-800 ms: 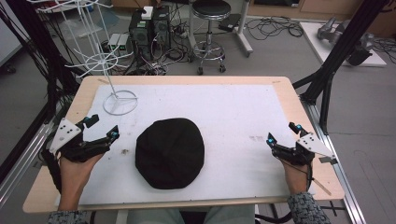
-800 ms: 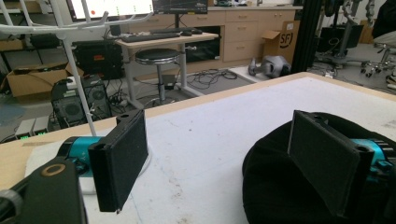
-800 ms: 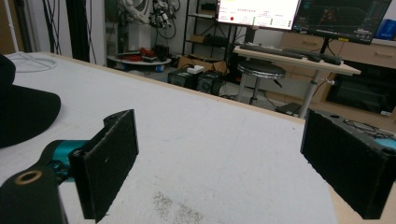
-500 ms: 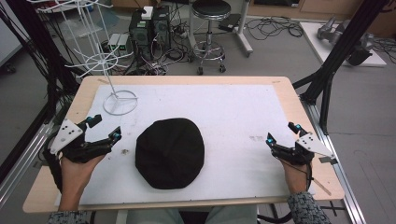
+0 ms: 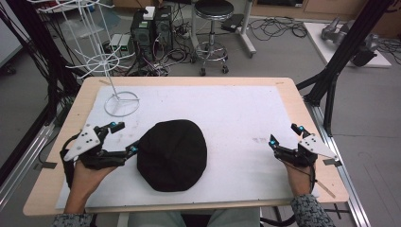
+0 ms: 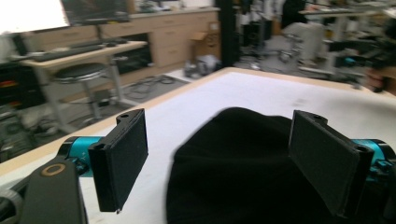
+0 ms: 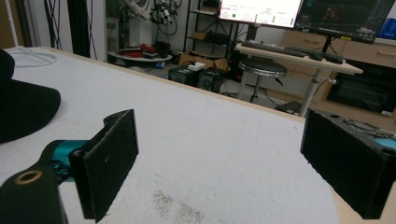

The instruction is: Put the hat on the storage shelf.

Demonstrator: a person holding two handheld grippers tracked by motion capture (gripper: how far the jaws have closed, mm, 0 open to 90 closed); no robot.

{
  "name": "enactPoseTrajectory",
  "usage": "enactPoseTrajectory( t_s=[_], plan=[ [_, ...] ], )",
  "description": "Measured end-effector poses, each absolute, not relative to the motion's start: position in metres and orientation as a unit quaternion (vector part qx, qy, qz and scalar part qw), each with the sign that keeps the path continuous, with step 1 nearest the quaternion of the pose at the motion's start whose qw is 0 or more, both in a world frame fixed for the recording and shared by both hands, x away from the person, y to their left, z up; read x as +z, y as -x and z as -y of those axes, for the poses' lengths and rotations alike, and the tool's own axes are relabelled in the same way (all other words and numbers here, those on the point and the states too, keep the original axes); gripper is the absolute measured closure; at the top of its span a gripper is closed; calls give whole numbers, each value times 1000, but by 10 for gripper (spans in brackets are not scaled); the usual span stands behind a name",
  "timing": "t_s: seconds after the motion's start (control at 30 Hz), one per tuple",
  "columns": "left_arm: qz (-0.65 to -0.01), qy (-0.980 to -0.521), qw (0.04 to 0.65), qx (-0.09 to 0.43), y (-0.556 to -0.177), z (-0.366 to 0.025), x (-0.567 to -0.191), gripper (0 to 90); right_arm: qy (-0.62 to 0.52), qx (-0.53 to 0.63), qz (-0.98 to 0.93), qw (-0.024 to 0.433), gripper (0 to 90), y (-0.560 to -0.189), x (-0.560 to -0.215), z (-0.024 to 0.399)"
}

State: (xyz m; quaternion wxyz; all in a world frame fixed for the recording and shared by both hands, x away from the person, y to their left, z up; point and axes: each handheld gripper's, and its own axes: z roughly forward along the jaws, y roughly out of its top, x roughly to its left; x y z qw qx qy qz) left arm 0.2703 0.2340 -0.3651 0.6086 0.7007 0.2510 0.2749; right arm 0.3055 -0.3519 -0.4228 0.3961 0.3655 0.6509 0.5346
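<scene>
Cap [image 5: 172, 155] lies flat on the white mat [image 5: 236, 109], dome up, and I use it as my landmark. My left gripper [image 5: 124, 138] sits just beside its left edge with jaws spread wide; in the left gripper view the cap [image 6: 243, 168] lies between the pads [image 6: 122, 156], though I cannot tell whether either touches the fabric. I judge this pose lines up a pinch on the rim. My right gripper [image 5: 285, 134] rests well apart from the cap, off to its right near the mat's edge, jaws also apart and holding nothing, probably parked clear of the work. A white wire stand [image 5: 122, 101] sits beyond the cap, up and to its left, likely where the cap could hang.
</scene>
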Motion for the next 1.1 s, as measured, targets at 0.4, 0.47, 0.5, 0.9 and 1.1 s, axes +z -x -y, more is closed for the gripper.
enactPoseTrajectory(
  t_s=[0.4,0.47,0.5,0.9,1.1],
  plan=[
    [-181,-757,588,217,-278,-187,-394,213,-369,535,-653,389,104,-306,-424,353],
    [-180,-766,578,219,-280,-184,-399,214,-371,535,-654,386,104,-306,-424,352],
    [-181,-768,574,219,-281,-184,-401,218,-370,535,-654,386,104,-306,-424,352],
    [-143,-779,578,198,-283,-180,-409,206,-373,534,-655,382,104,-305,-424,353],
    [-130,-785,566,217,-284,-173,-414,179,-371,531,-658,382,104,-306,-425,353]
  ],
)
